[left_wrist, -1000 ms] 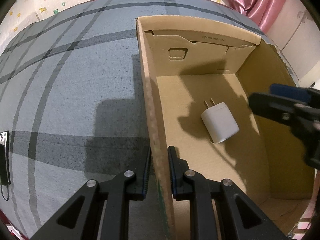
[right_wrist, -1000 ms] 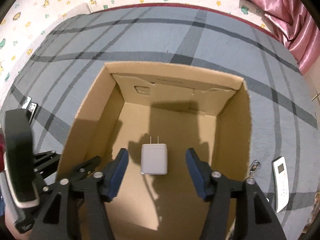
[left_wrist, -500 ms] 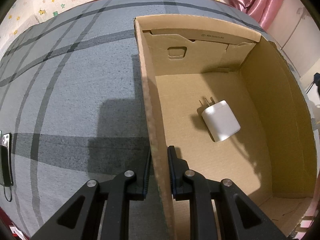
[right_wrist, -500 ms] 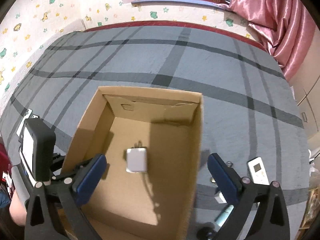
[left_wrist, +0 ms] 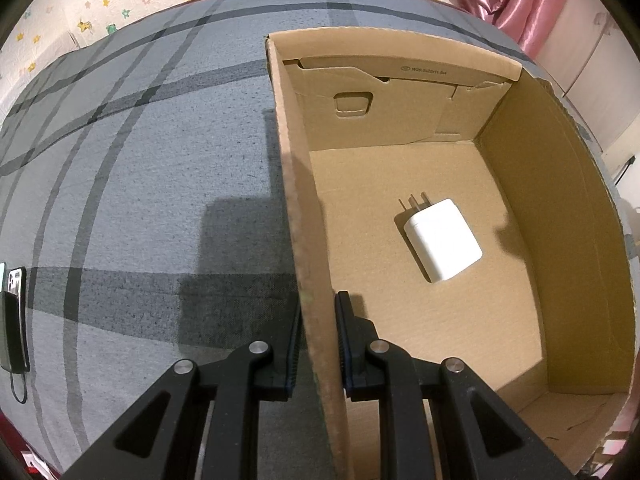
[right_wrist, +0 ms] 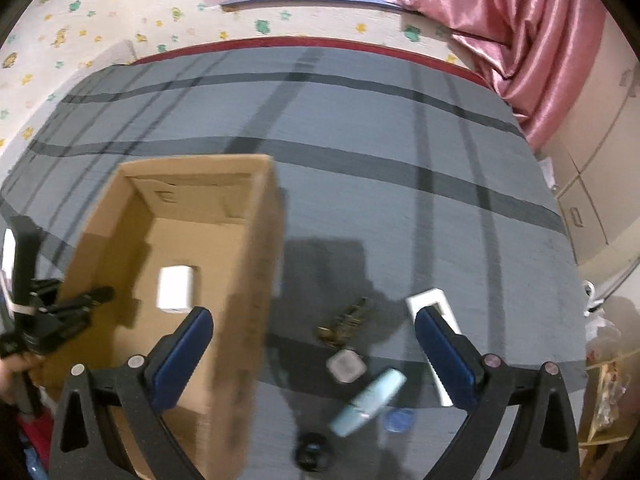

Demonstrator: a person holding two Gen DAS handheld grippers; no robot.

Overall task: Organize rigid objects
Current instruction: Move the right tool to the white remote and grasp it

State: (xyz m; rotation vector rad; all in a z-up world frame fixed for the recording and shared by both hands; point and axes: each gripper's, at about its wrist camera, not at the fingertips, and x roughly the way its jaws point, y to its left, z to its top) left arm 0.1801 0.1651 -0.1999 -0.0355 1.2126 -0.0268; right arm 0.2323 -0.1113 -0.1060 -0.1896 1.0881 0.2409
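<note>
A brown cardboard box (left_wrist: 304, 216) stands on the grey striped carpet; it also shows in the right wrist view (right_wrist: 256, 264). A white plug charger (left_wrist: 442, 240) lies on its floor, seen too in the right wrist view (right_wrist: 176, 292). My left gripper (left_wrist: 316, 344) is shut on the box's left wall. My right gripper (right_wrist: 314, 352) is open and empty, above the carpet to the right of the box. Below it lie a key bunch (right_wrist: 346, 322), a small grey square case (right_wrist: 346, 366), a pale blue tube (right_wrist: 368, 402) and a white remote (right_wrist: 434, 312).
A phone with a cable (left_wrist: 14, 320) lies at the carpet's left edge. A small blue disc (right_wrist: 400, 418) and a black round object (right_wrist: 312, 454) lie near the tube. Pink curtains (right_wrist: 520, 40) hang at the back right. Cupboards (right_wrist: 600, 184) stand at the right.
My right gripper has lifted out of the box and swung right over the loose objects, its jaws wider apart. The left gripper has kept its hold on the box wall.
</note>
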